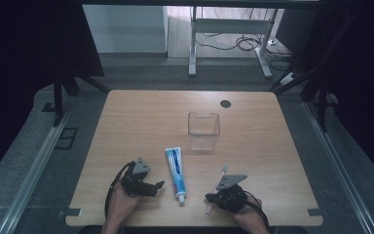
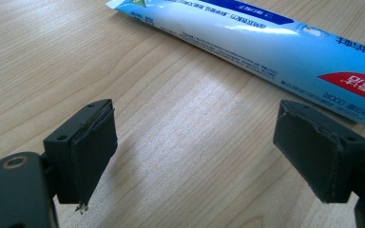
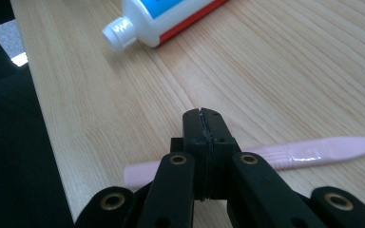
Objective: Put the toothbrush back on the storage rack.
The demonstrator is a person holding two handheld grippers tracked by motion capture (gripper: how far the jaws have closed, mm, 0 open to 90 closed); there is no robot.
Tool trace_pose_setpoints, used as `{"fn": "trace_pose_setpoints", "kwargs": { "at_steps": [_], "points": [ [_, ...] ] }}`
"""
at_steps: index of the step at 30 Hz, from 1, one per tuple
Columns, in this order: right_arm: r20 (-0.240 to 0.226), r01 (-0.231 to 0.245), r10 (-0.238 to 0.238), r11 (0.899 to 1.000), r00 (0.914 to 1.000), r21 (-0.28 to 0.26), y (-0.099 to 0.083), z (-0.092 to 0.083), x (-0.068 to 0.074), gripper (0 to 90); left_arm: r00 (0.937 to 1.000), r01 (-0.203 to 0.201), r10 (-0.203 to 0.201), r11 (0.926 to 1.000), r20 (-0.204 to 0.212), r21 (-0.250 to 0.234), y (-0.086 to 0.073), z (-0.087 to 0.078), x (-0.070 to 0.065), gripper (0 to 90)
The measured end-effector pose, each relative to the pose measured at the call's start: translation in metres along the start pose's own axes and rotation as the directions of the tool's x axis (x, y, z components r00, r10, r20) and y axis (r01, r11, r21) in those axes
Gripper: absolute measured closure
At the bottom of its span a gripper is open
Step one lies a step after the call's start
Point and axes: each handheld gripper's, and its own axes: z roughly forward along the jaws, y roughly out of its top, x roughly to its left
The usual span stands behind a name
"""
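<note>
A blue and white toothpaste tube (image 1: 177, 170) lies in the near middle of the wooden table (image 1: 253, 122), cap toward me. My left gripper (image 1: 159, 185) rests just left of it, pointing right. In the left gripper view the left gripper (image 2: 195, 147) is open over bare wood, with the tube (image 2: 275, 42) just beyond its jaws. A pink toothbrush (image 1: 222, 170) lies to the tube's right. My right gripper (image 1: 208, 197) sits over its handle. In the right gripper view the right gripper (image 3: 203, 118) is shut, pads pressed together, and the toothbrush (image 3: 323, 148) lies flat beneath them. The tube's cap end (image 3: 166, 19) is ahead.
A clear plastic cup (image 1: 204, 130) stands upright at the table's middle, behind the tube. A dark round hole (image 1: 225, 104) marks the far side of the table. The near table edge runs close beside my right gripper.
</note>
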Motion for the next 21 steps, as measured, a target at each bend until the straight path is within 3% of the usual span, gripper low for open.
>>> {"fn": "trace_pose_setpoints", "kwargs": {
  "at_steps": [21],
  "points": [
    [0.062,-0.074,0.073,0.997,0.9954,0.011,-0.019,-0.027,-0.021,90.0,1.0,-0.004,0.004,1.0,-0.002,0.008,0.0,0.001,0.001,14.7]
  ]
}}
